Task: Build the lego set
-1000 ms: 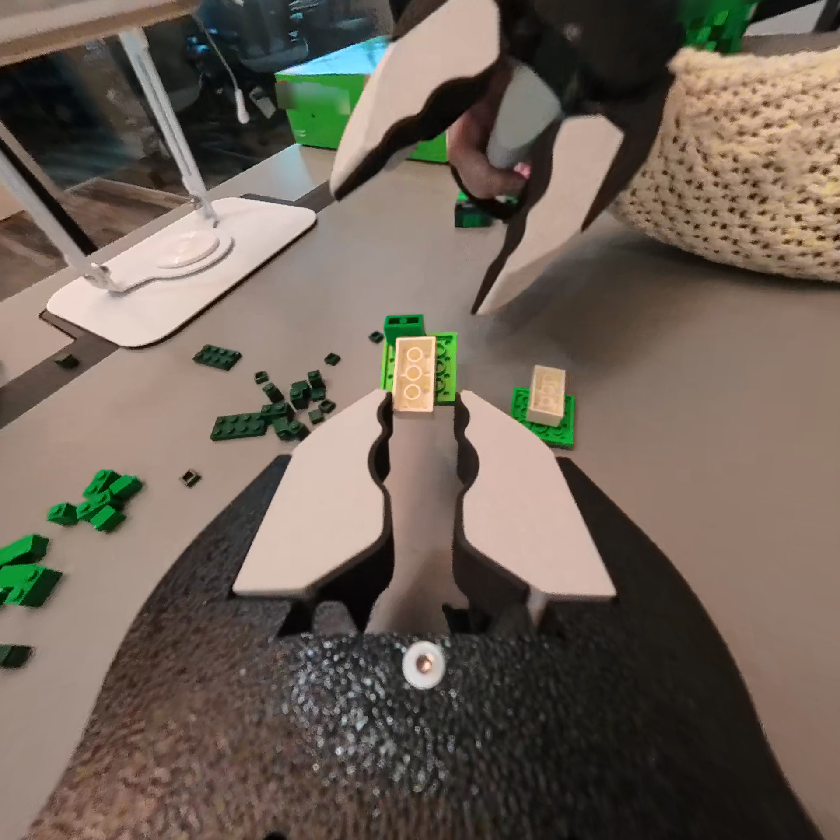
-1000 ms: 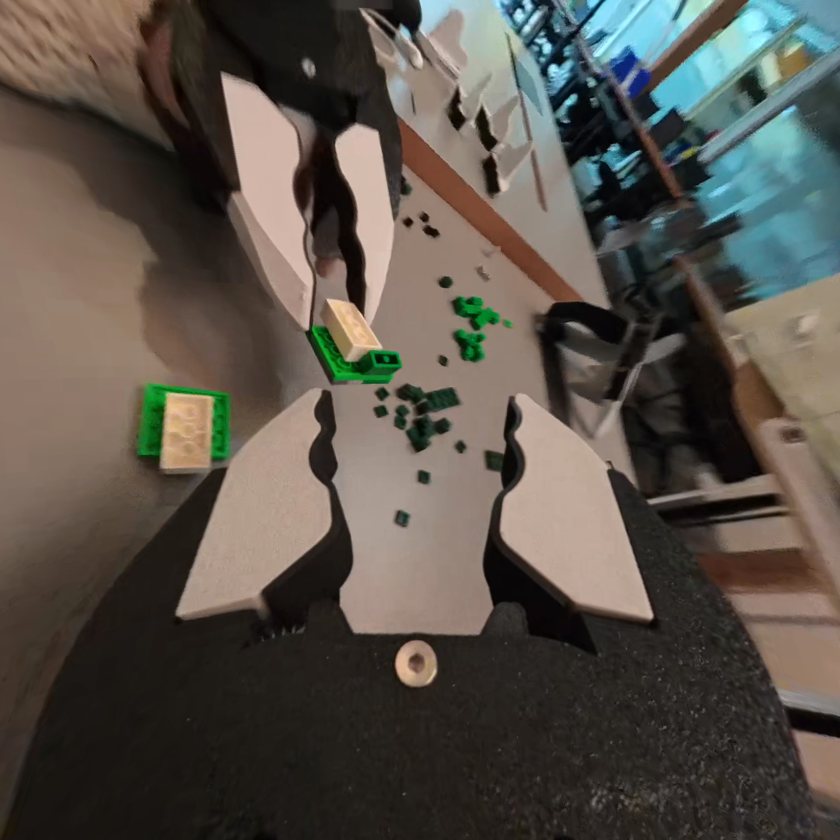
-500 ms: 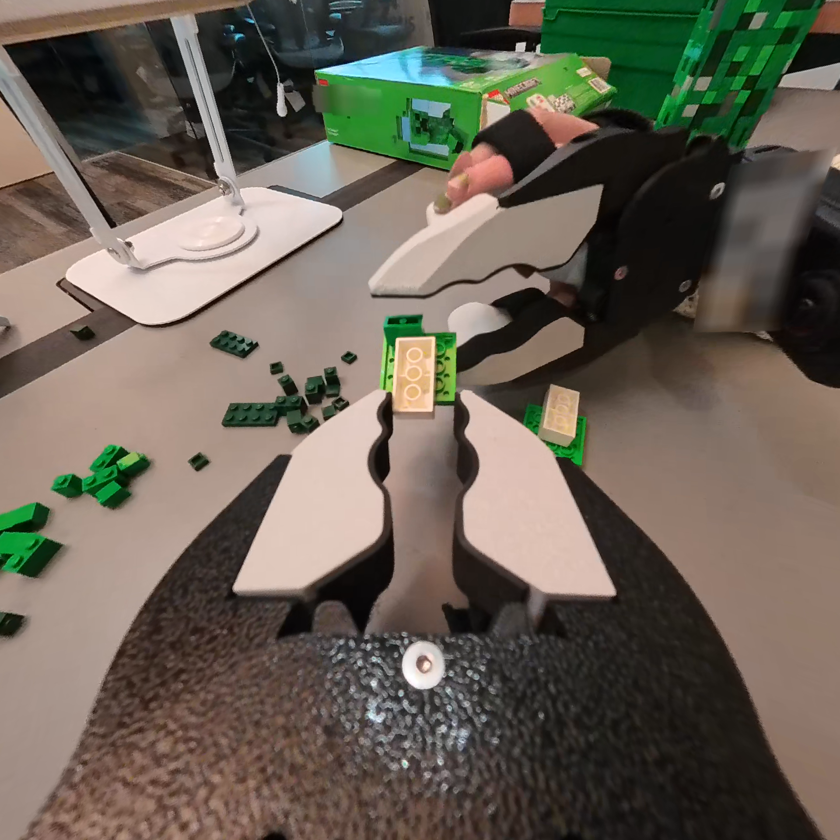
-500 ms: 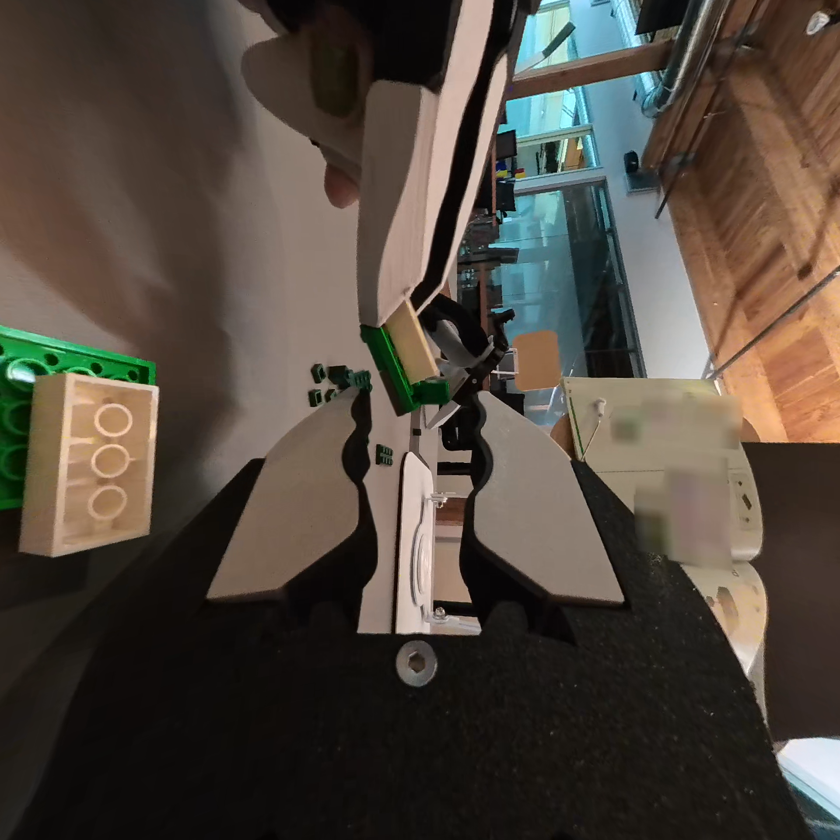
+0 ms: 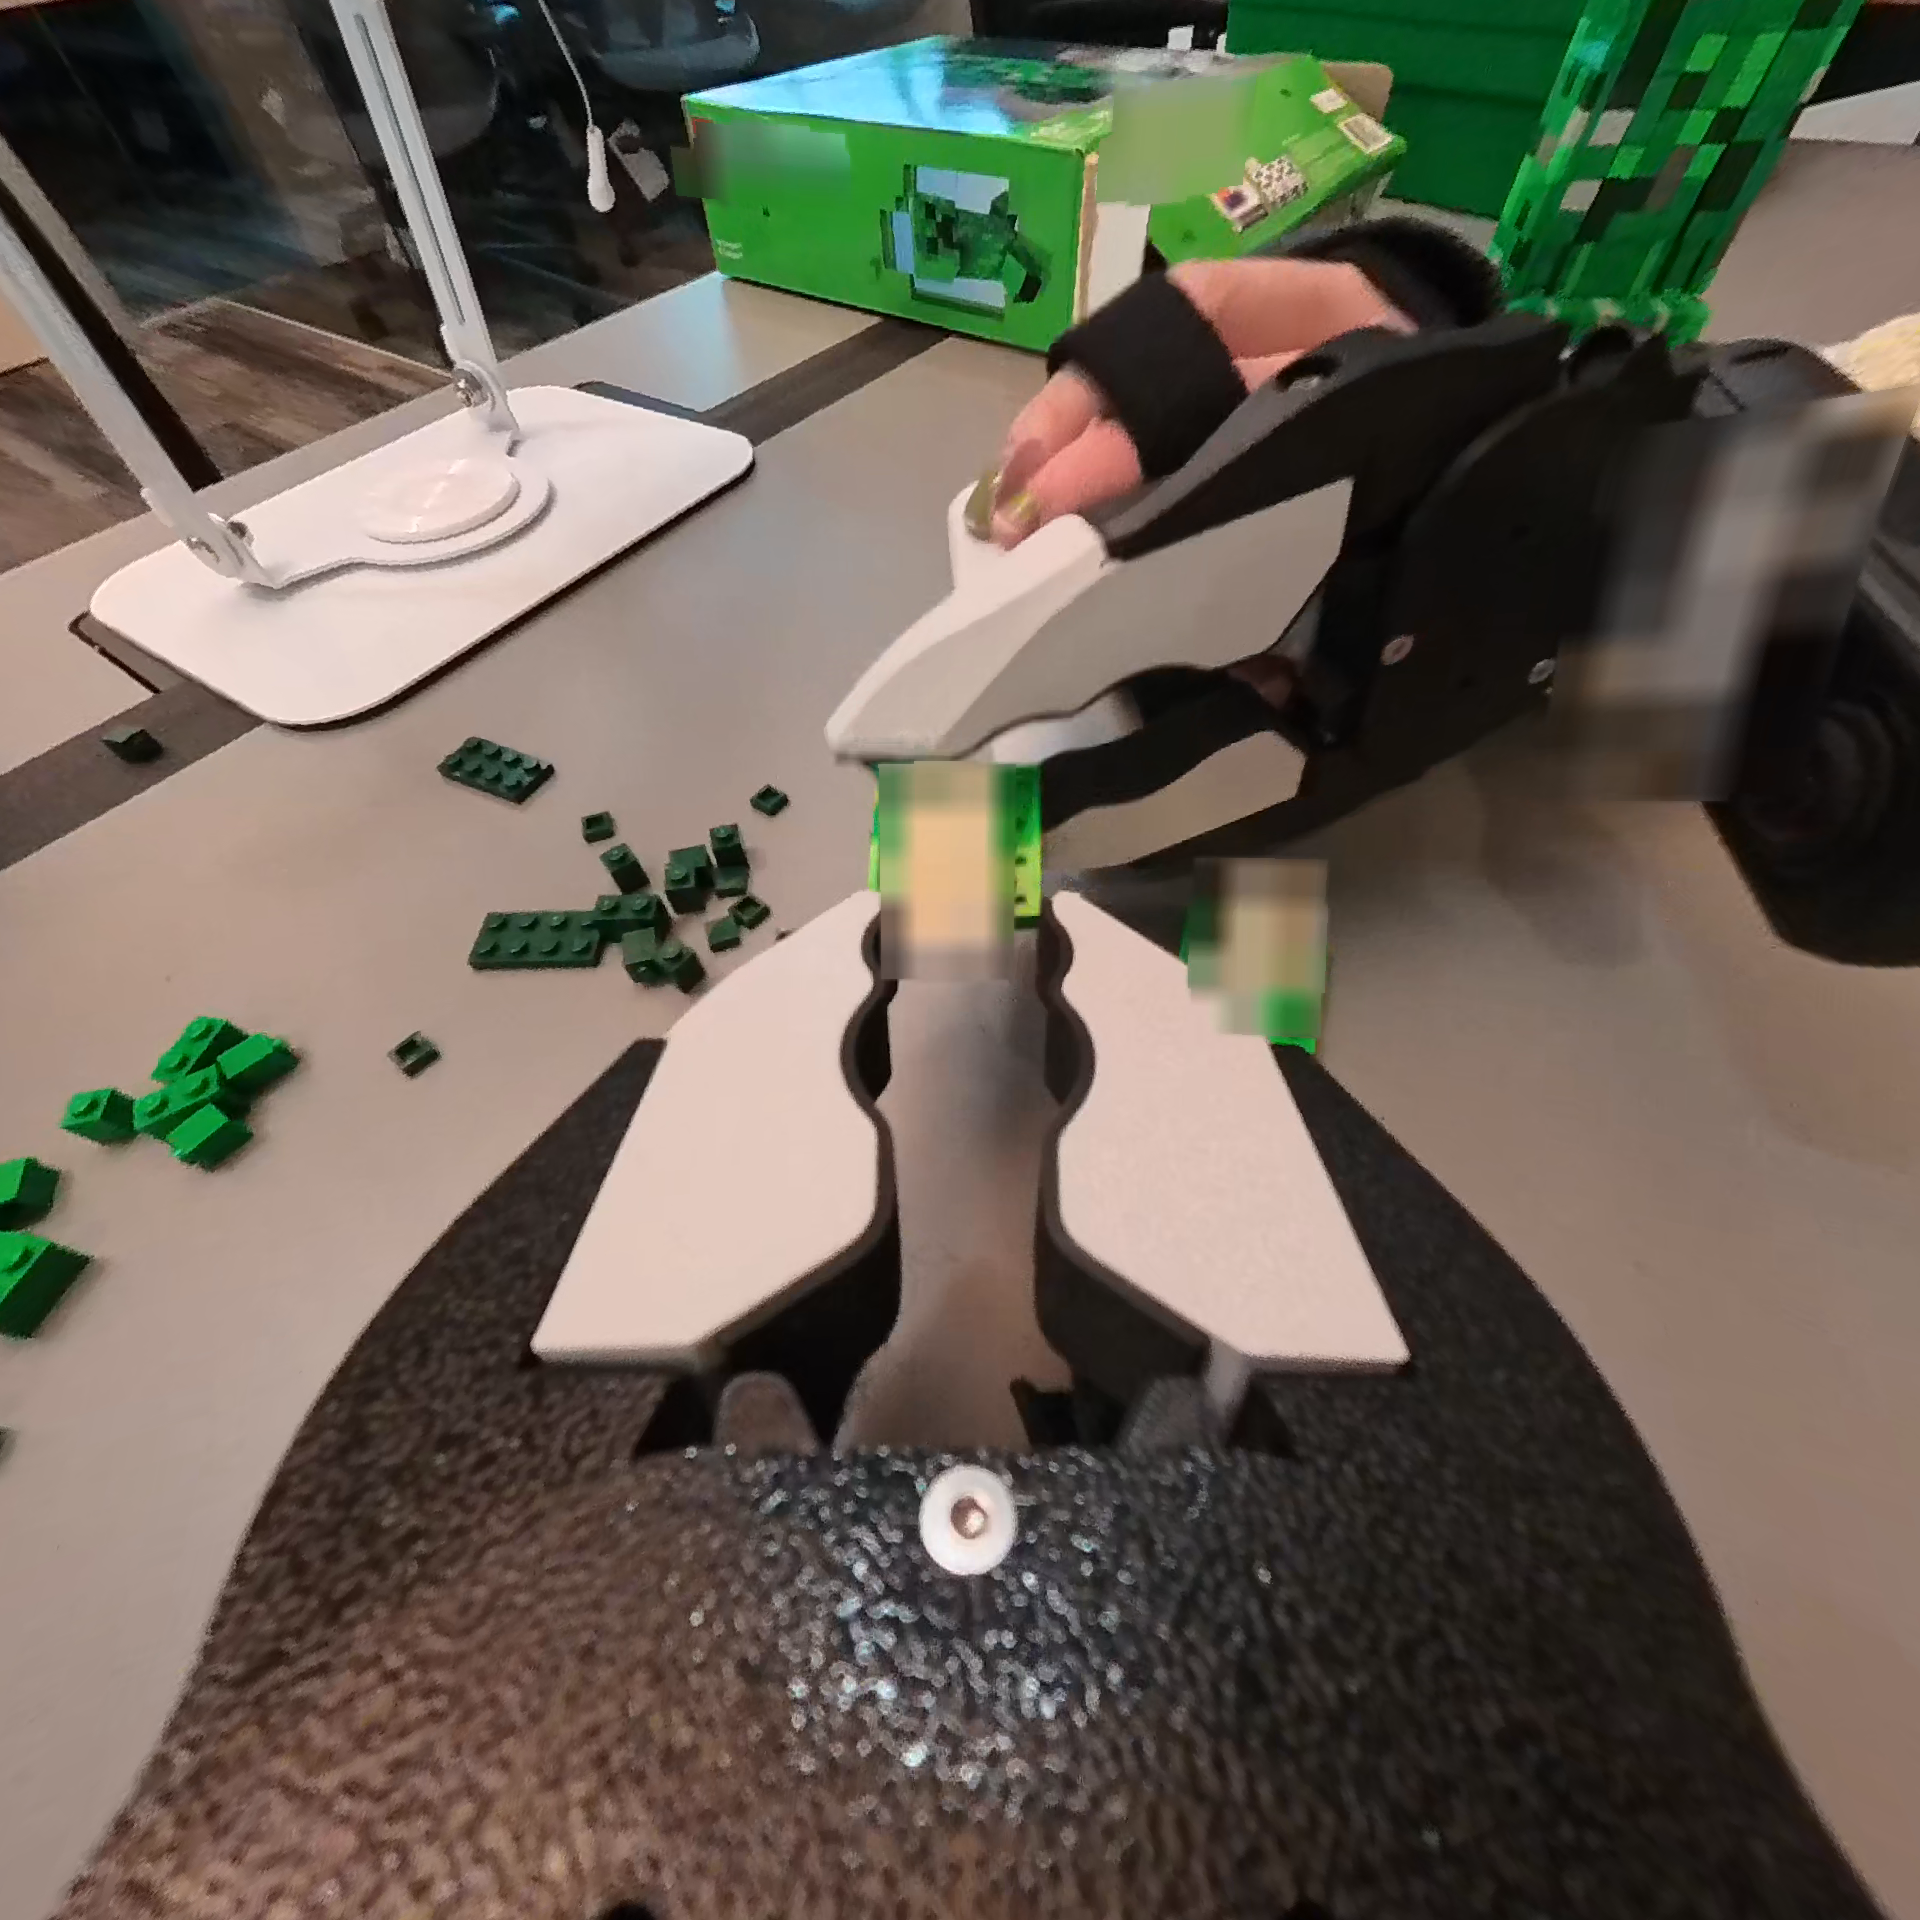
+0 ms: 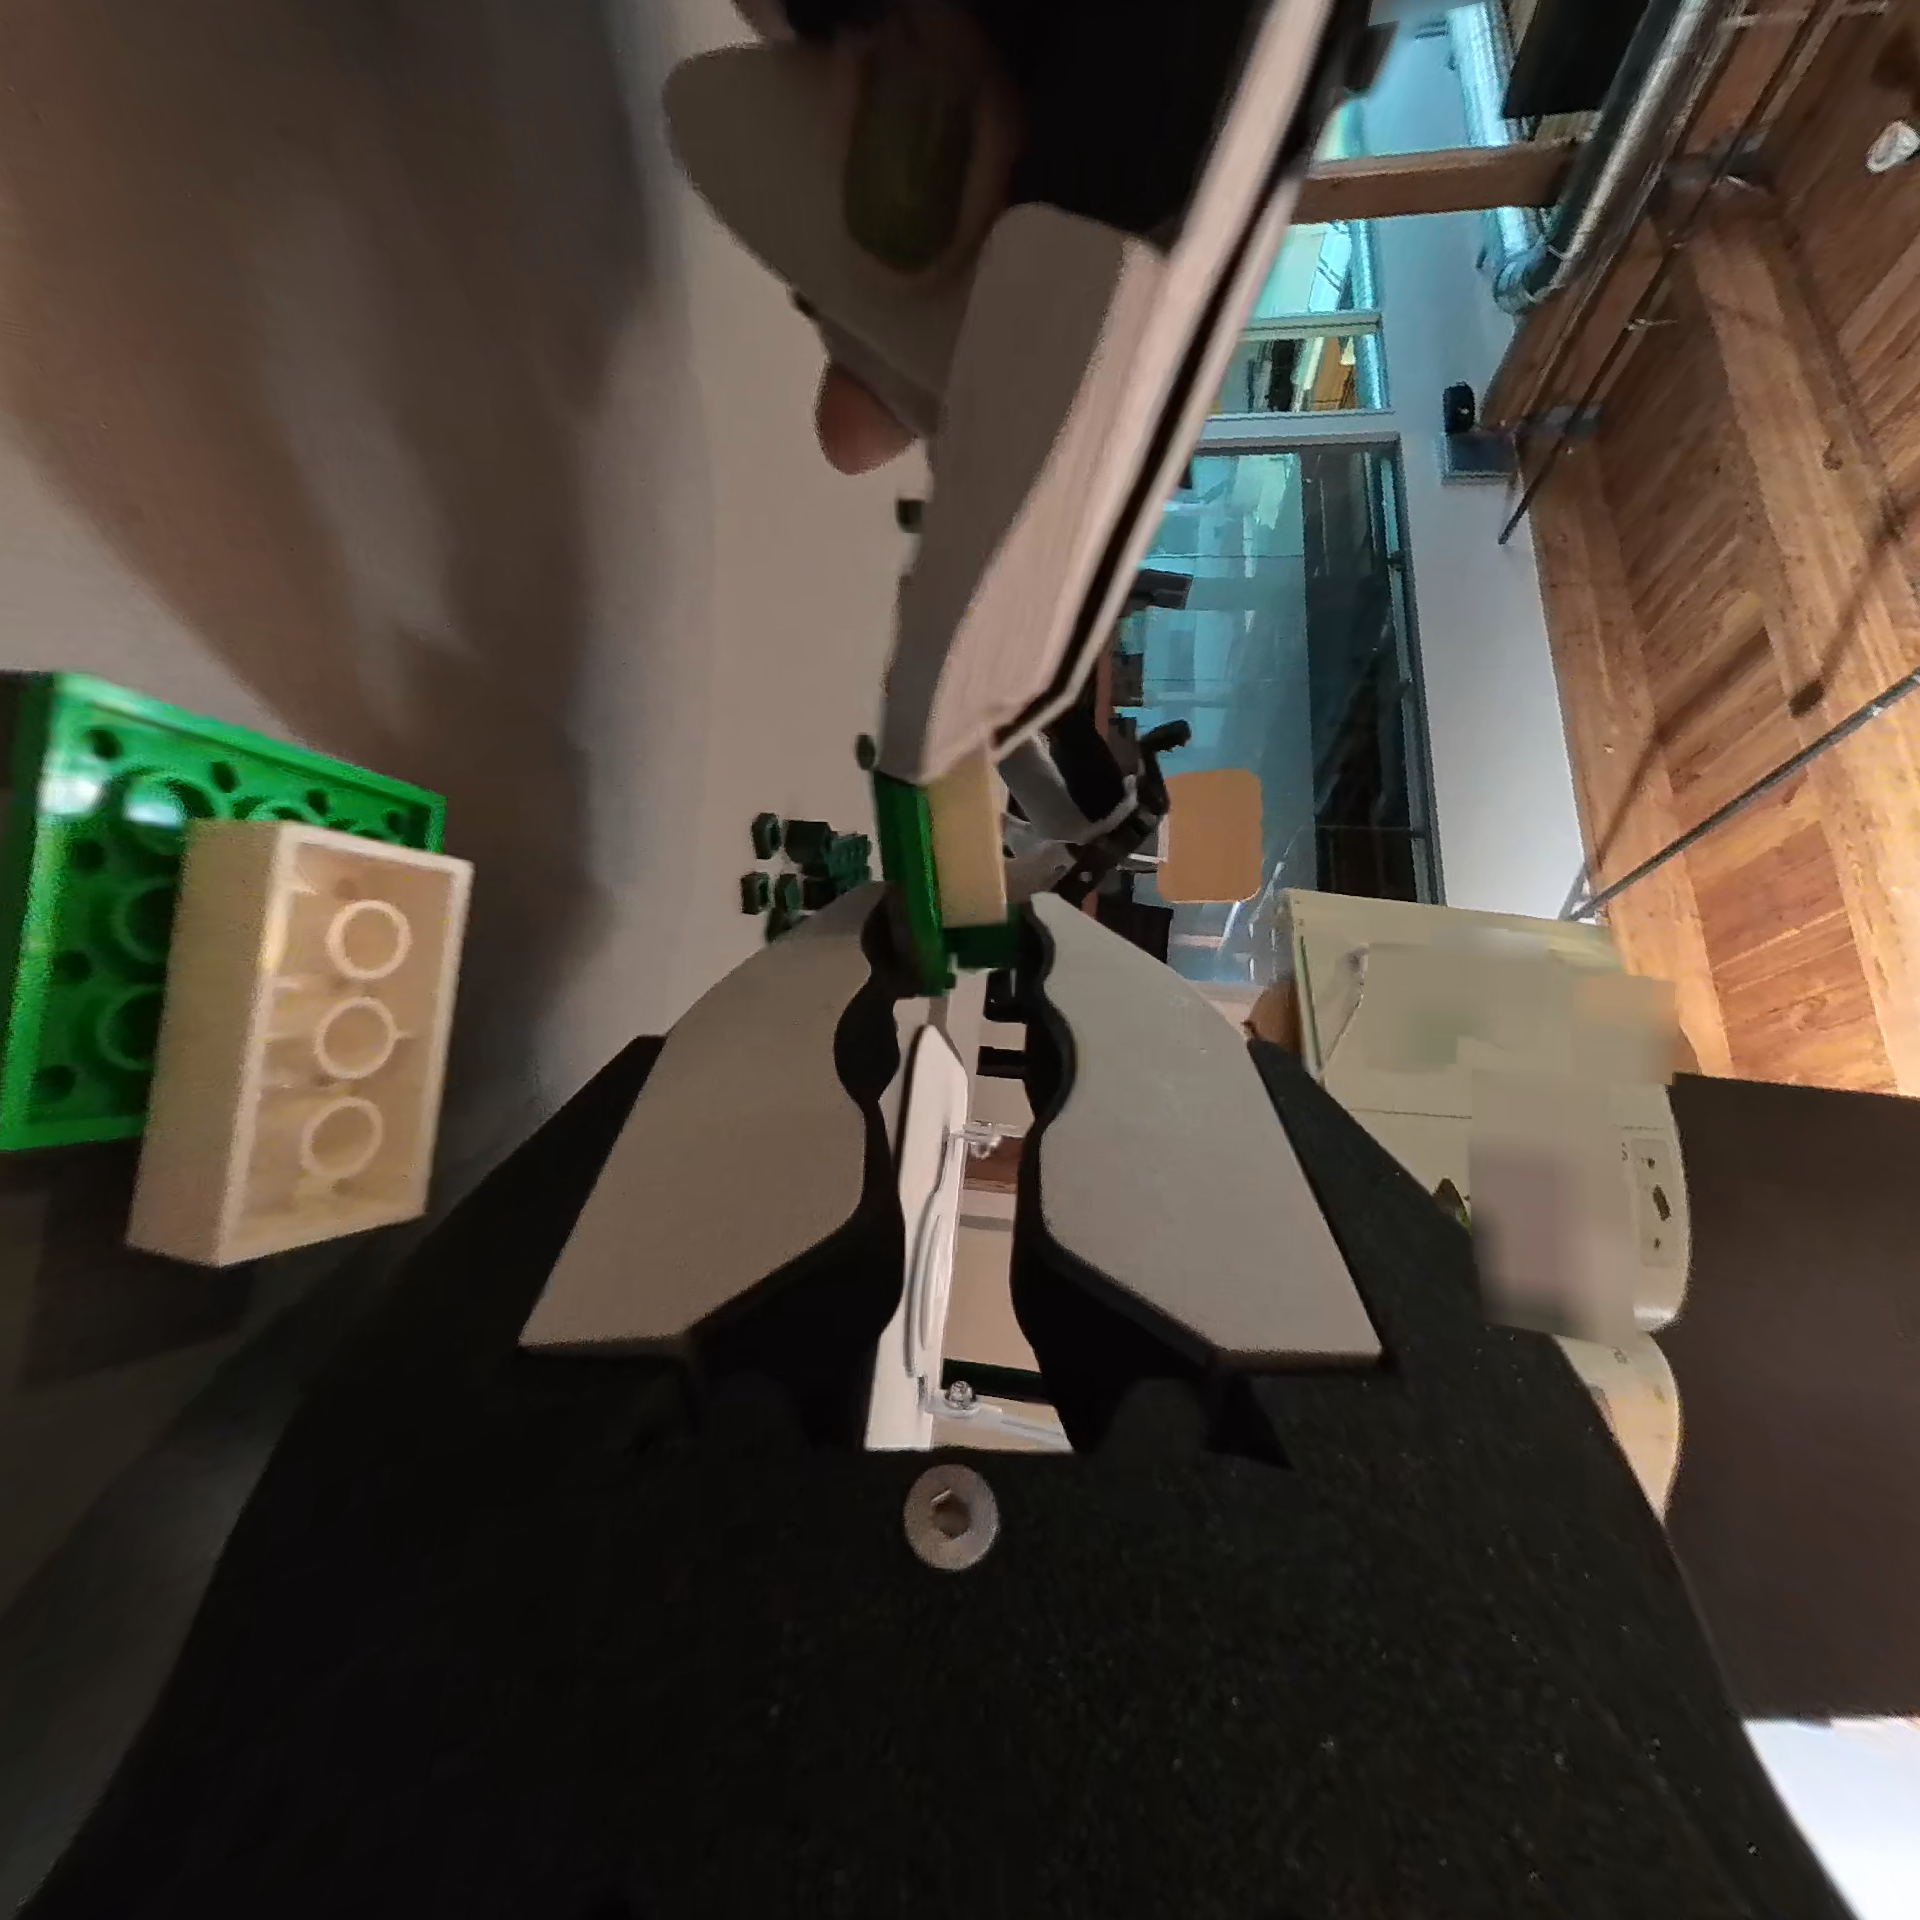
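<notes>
My left gripper is shut on a small assembly, a bright green plate with a cream brick on it, held just above the grey table. My right gripper reaches in from the right, rolled on its side. In the right wrist view my right gripper is shut on the far end of the same assembly, at its green edge. A left finger shows above it. A second green-and-cream assembly lies on the table to the right and fills the left of the right wrist view.
Loose dark green pieces and bright green pieces lie to the left. A white lamp base stands at the far left. A green box and a green pixel-pattern figure stand at the back. My left and right fingertips are right by each other.
My right gripper came down from above, rolled onto its side and closed on the far end of the assembly. My left gripper kept its hold and barely moved.
</notes>
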The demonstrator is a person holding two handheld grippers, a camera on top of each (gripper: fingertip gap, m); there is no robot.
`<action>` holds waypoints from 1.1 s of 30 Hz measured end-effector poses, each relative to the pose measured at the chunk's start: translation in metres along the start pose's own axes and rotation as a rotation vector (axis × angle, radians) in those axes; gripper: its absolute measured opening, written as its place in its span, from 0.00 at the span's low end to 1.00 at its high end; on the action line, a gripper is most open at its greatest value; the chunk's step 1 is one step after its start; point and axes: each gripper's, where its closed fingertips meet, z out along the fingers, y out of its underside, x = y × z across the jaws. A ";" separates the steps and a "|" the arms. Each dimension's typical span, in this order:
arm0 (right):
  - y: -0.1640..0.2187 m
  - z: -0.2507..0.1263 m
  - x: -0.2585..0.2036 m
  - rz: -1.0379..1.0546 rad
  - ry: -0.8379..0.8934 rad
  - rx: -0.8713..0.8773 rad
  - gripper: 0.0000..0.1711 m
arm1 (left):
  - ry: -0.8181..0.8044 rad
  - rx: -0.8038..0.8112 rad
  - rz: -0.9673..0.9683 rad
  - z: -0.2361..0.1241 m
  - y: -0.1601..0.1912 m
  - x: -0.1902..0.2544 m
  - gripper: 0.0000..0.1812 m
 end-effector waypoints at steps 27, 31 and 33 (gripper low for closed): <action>0.002 0.000 -0.018 0.185 -0.200 0.023 0.11 | -0.361 -0.221 0.770 0.014 0.007 -0.005 0.11; 0.001 -0.001 -0.021 0.021 -0.173 0.021 0.12 | -0.337 -0.242 0.777 0.014 0.011 -0.004 0.11; 0.001 -0.002 -0.019 -0.021 -0.152 0.019 0.12 | -0.339 -0.240 0.783 0.014 0.011 -0.003 0.11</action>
